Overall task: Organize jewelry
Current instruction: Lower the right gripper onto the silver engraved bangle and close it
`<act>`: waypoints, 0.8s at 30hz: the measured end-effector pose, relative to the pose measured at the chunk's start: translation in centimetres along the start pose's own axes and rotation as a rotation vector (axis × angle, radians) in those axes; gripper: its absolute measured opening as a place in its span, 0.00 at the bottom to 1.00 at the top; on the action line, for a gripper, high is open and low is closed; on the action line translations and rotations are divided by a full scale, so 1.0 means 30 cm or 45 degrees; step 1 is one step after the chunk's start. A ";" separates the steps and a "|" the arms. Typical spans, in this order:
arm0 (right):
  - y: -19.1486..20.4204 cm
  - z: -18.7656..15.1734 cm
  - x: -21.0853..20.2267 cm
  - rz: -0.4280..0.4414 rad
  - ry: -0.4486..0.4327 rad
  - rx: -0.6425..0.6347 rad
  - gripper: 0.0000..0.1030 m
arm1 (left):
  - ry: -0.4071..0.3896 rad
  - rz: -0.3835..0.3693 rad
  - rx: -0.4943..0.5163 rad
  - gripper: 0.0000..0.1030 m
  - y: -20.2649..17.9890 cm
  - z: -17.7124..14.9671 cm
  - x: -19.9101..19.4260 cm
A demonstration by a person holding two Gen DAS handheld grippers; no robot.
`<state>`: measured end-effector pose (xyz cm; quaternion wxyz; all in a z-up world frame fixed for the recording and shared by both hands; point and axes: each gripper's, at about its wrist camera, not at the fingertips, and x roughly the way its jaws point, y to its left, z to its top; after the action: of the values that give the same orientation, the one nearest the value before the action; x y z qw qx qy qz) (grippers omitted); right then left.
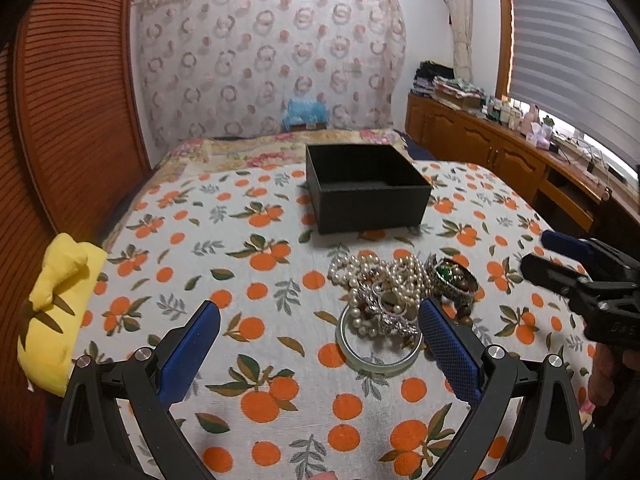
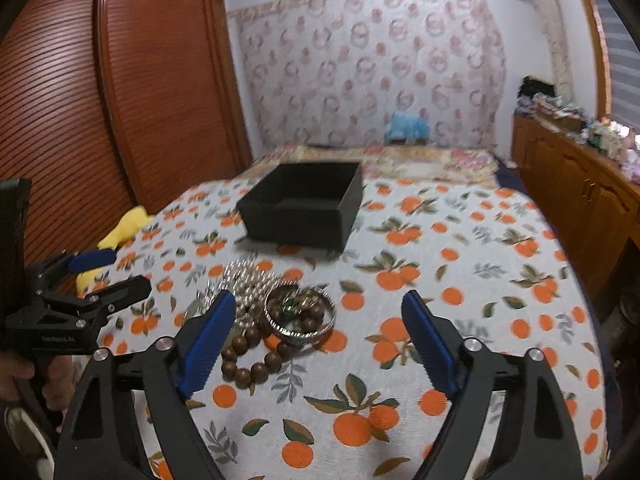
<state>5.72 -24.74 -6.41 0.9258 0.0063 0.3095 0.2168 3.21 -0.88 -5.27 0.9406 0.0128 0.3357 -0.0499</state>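
We're hovering both claws, left claw (image 1: 320, 328) and right claw (image 2: 320, 320), jaws wide and empty, at the jewelry pile (image 1: 390, 294) mid-frame, since the black box (image 1: 366, 188) above it is sitting open to receive pieces.

Tangled jewelry heap (image 1: 394, 300) on cloth, open black box (image 1: 366, 188) beyond

wardrobe (image 2: 120, 92) – louvred wood | wall (image 1: 264, 60) – floral | window blind (image 1: 568, 40)

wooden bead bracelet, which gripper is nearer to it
Right. The right gripper has the wooden bead bracelet just beside its left finger. The left gripper sits over the pearls, with the bracelet beyond them.
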 end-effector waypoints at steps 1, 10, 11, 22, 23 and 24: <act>-0.004 -0.004 0.019 0.015 0.024 -0.002 0.81 | 0.005 -0.001 0.002 0.93 -0.002 0.000 0.004; -0.007 -0.011 0.182 0.139 0.236 -0.030 0.76 | 0.078 -0.049 0.017 0.93 -0.004 -0.005 0.063; -0.009 -0.010 0.200 0.152 0.255 -0.030 0.75 | 0.084 -0.051 0.021 0.93 -0.005 -0.003 0.068; -0.007 0.013 0.258 0.217 0.292 -0.043 0.60 | 0.130 -0.106 0.063 0.93 -0.019 0.016 0.123; -0.010 0.018 0.245 0.221 0.272 -0.044 0.60 | 0.134 -0.115 0.070 0.93 -0.022 0.018 0.131; -0.015 0.021 0.234 0.223 0.259 -0.041 0.60 | 0.137 -0.124 0.072 0.93 -0.023 0.021 0.137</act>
<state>11.28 -22.21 -9.96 0.8671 -0.0036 0.3966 0.3014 6.69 -1.96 -7.36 0.9168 0.0259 0.3846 -0.1042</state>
